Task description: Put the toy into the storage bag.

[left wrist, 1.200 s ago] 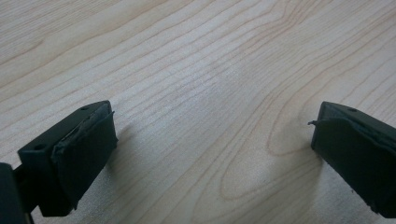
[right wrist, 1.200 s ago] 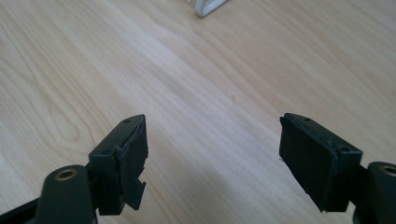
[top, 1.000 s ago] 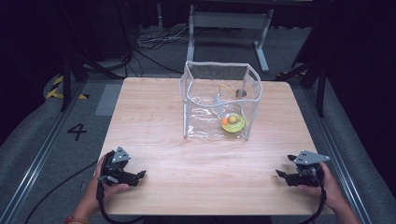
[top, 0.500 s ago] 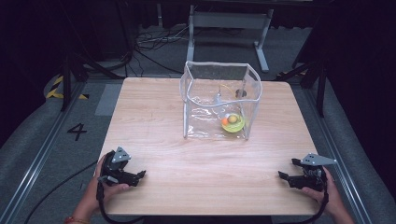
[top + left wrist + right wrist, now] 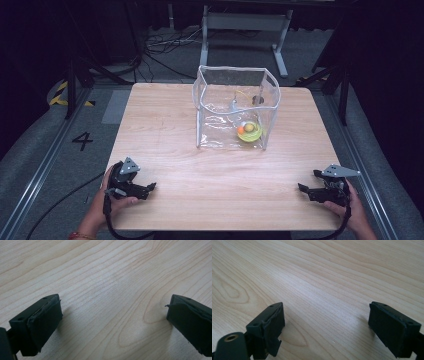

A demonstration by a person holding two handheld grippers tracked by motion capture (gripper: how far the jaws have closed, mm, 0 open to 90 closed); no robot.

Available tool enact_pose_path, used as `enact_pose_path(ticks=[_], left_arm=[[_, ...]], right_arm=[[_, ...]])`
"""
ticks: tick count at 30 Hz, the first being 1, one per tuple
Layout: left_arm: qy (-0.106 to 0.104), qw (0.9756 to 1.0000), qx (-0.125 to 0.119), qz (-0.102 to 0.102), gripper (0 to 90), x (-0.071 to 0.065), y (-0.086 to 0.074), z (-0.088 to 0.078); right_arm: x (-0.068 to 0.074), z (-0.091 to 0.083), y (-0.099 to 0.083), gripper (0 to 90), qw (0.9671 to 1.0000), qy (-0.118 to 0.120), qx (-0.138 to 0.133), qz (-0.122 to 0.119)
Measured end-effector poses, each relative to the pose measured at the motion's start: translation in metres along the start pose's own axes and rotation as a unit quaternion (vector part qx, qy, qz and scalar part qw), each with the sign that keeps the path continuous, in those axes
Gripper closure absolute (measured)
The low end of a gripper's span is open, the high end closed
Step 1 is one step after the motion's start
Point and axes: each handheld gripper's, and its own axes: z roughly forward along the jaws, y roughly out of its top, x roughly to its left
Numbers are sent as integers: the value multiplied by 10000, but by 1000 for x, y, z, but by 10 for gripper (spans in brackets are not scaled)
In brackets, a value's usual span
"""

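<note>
A: Compared with a second ago, the right gripper (image 5: 311, 191) sits lower and farther out toward the near right corner of the table (image 5: 165, 125). Left gripper (image 5: 144, 189) position: unchanged, near the front left corner.

B: Jaw condition?

A: Both sets stand wide apart with nothing between them. In each gripper view, two black, blocky jaws with rough-edged pads rest low over bare wood, casting soft shadows onto it.

B: Describe the container.

A: A clear bag (image 5: 235, 107) of soft plastic, box-shaped, open at the top, standing upright. Its walls are wrinkled and reflective, with a pale seam along the rim and the vertical edges. Location: on the table's far half, slightly right of centre, well apart from both grippers.

B: Contents?

A: A round yellow-green piece (image 5: 251, 132) lies on the bag's floor at its front right corner, with a small orange ball-like item (image 5: 241, 130) touching it. Two small greyish pieces farther back in the bag are too indistinct to identify.

B: Table surface?

A: Light wood-grain top, matte, rectangular with rounded corners. Grain lines and oval knot patterns are distinct in both gripper views.
</note>
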Motion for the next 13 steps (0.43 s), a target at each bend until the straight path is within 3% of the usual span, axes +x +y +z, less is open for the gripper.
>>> enact_pose_path(ticks=[13], left_arm=[[1, 10000, 0, -1, 3, 0, 0, 0]], right_arm=[[0, 1, 1, 76, 9998, -126, 79, 114]])
